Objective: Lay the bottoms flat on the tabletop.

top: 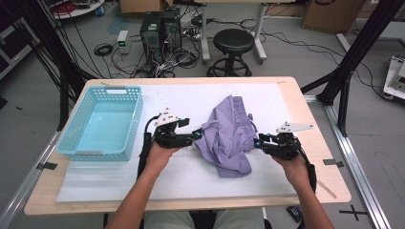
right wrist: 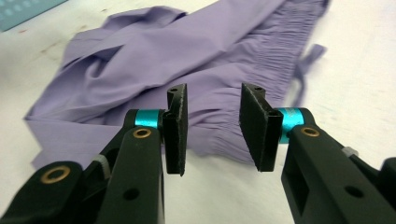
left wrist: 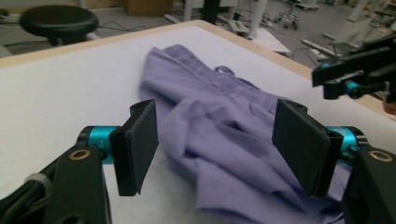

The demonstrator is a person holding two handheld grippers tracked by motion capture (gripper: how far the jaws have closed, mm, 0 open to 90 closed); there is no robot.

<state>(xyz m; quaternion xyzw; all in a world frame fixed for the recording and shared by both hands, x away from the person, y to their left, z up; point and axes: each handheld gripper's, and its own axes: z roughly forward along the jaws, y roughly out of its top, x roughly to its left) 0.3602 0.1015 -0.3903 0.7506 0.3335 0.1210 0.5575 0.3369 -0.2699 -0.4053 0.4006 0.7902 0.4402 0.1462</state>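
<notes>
A: The purple garment (top: 228,136) lies crumpled in the middle of the table (top: 305,109), on the white mat, to the right of the blue basket (top: 102,121). How would it handle?

B: Judging by the folds, it is light, soft cloth with no stiffness at all. It will sag and drape from wherever it is lifted, and a pinch on a single layer may let the rest trail behind. It is not fragile, and the weave looks matte rather than slippery.

A: Where is the best hold?

B: Probably the gathered elastic waistband (right wrist: 261,60), which the right gripper view shows running toward the far side with a drawstring loop beside it. The bunched cloth there is thicker, so the pads would bite well. Two holds set apart along an edge would let the piece hang flat.

A: And the left claw (top: 197,136)?

B: It sits at the garment's left edge with its jaws spread wide. In the left gripper view the cloth lies ahead of and between the pads, yet neither pad presses on it.

A: The right claw (top: 258,142)?

B: It is at the right edge, jaws partly apart with a clear gap. The cloth lies beyond and below them, and nothing is pinched.
</notes>
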